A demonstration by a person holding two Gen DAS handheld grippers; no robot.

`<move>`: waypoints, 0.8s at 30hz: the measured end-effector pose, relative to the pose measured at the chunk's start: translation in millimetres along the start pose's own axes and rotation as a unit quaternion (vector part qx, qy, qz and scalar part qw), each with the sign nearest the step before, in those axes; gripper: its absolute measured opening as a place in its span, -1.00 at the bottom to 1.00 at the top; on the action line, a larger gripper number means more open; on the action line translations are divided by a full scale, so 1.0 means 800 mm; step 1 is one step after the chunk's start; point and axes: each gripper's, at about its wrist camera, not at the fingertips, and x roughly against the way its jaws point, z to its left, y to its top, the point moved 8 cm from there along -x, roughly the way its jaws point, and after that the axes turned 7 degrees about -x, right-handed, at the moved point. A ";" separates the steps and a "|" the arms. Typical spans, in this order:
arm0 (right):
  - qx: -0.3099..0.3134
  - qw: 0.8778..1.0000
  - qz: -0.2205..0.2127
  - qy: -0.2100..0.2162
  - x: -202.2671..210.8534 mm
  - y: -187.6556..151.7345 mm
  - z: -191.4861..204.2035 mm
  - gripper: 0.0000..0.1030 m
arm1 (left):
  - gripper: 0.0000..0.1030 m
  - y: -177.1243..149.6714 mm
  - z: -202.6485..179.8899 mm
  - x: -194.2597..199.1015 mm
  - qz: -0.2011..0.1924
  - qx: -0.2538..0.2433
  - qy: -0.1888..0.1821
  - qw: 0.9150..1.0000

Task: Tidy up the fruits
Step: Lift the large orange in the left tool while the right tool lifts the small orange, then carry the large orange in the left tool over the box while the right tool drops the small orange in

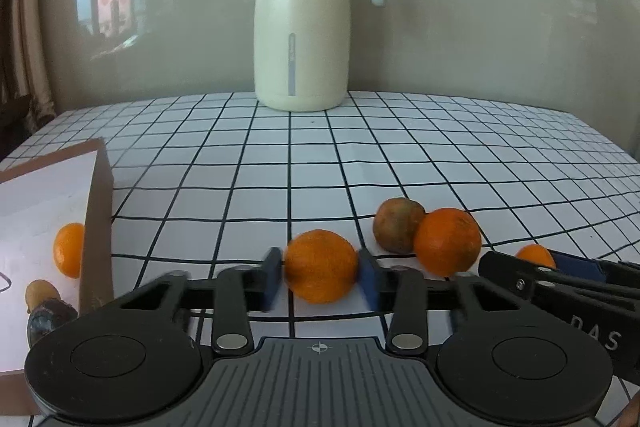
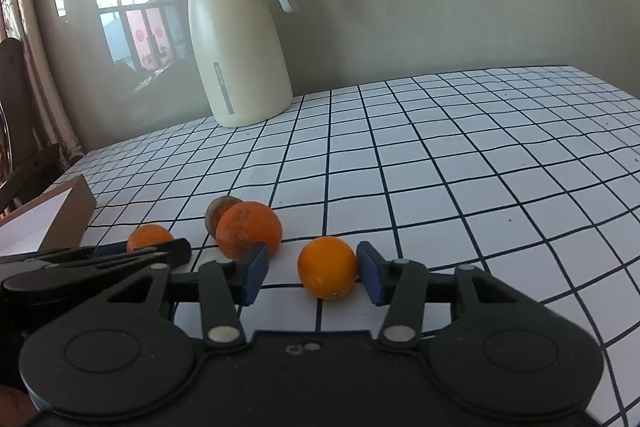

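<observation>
Counter [image 1: 440, 155], grid cloth, smooth and flat: any fruit that gets knocked probably rolls, and nothing stops it before the edge.

Jug [image 1: 302, 23] stands at the back, well apart from the work. Low risk.

Box [image 1: 96, 227] sits at the left with one boxed orange [image 1: 70, 255] in it; I take it as the drop target. The near wall is tall, so a low carry could clip the rim and knock the load out.

Left gripper [image 1: 320, 279]: narrow, both pads on the left orange [image 1: 320, 265], which is low over the counter, near the middle. The grip sits on the widest part of a round skin, so a fast lift or swing toward the box could let it squirt out.

Right gripper [image 2: 312, 275]: not holding. The right orange [image 2: 327, 267] lies on the counter between the pads, touching the outer pad, with a clear gap to the inner one. Closing off-centre may push it sideways instead of clamping.

The two grippers are close side by side; a collision is likely if both move at once.

Big orange [image 2: 249, 230] touches the brown fruit [image 2: 219, 211] and sits right behind the right gripper's inner finger. Any bump sends both rolling.
</observation>
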 end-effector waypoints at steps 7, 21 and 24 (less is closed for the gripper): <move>0.001 1.000 -0.002 -0.004 0.003 0.000 -0.006 -0.57 | -0.28 -0.003 -0.005 0.006 -0.005 -0.011 -0.005 1.000; 0.028 0.999 -0.019 0.027 0.047 0.003 0.007 -0.58 | -0.28 -0.019 0.005 0.048 -0.016 -0.006 -0.008 1.000; 0.038 0.998 -0.014 0.043 0.057 -0.001 0.018 -0.58 | -0.28 -0.020 0.007 0.063 -0.023 -0.012 -0.007 1.000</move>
